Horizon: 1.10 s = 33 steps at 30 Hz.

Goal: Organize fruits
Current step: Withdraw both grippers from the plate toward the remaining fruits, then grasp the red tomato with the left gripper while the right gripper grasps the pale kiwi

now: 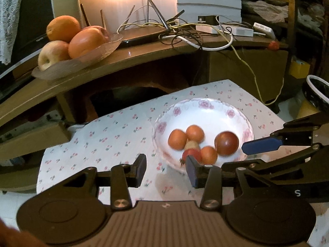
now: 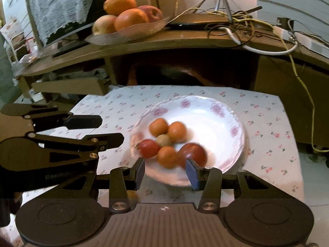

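A long wooden shelf point(image 1: 144, 51) runs across the back, above a low table covered with a white cloth point(image 1: 115, 127) printed with small cherries. On the left end of the shelf stands a glass dish point(image 2: 131, 34) piled with two oranges point(image 2: 131, 19) and two apples point(image 2: 103, 24). A tangle of cables point(image 1: 185, 30) lies further right along the shelf, beside a flat black device point(image 2: 197, 21).

On the cloth sits a white plate point(image 2: 216, 127) with pink flowers round its rim. In the plate lie six small fruits, clustered close and touching: a dark red round one point(image 2: 192, 154), a red strawberry-like one point(image 2: 148, 148), three small orange ones point(image 2: 158, 126), and a pale beige one point(image 2: 163, 140) in the middle of the group. They are blurred.

The left gripper point(image 1: 166, 169) hangs over the near left edge of the plate, its jaws parted with nothing between them. The right gripper point(image 2: 164, 171) hangs over the plate's near edge, its jaws also parted and empty; the fruits lie just beyond its fingertips. Each gripper shows at the side of the other's view, apart from the fruit.
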Tool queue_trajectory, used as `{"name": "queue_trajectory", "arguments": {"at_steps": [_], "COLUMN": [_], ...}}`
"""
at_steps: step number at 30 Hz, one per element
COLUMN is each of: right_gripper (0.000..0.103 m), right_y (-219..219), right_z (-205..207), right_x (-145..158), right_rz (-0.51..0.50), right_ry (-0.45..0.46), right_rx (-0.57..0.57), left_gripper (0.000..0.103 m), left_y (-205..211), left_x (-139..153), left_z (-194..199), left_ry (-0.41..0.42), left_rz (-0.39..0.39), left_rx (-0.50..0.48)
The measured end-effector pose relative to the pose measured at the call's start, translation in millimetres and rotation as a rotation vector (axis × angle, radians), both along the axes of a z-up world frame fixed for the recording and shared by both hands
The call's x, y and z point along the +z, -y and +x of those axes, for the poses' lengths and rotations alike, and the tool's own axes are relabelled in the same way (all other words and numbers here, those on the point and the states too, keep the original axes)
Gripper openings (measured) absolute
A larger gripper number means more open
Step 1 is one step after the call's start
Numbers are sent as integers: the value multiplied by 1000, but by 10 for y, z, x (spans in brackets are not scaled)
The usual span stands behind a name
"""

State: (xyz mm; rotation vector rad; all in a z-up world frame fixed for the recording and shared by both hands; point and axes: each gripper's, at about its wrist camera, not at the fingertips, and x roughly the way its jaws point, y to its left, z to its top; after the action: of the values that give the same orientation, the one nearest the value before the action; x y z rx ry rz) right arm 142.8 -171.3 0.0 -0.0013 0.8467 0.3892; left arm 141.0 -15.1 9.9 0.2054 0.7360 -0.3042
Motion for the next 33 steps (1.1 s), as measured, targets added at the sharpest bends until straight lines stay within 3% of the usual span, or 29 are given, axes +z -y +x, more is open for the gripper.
{"name": "queue_trajectory", "arguments": {"at_steps": [12,27,29,33], "right_gripper": [47,47,43,27], "right_y": [-310,-475,-480,-487], "right_z": [-241,-144,-152,-134], "right_x": [-226,-453,-450,-449], "right_rz": [-39,-70,-81,-95], "right_ry": [-57,-100,-92,-95], "right_rx": [125,162,168,161], "left_gripper": [49,49,48,41], "left_y": [-469,-609,-602,-577], "left_x": [-307,-674,-676,-668], "left_z": [-313,-1,13,-13], "left_ry": [-71,-113,-111,-118], "left_rz": [55,56,51,50], "left_rx": [51,115,114,107]}}
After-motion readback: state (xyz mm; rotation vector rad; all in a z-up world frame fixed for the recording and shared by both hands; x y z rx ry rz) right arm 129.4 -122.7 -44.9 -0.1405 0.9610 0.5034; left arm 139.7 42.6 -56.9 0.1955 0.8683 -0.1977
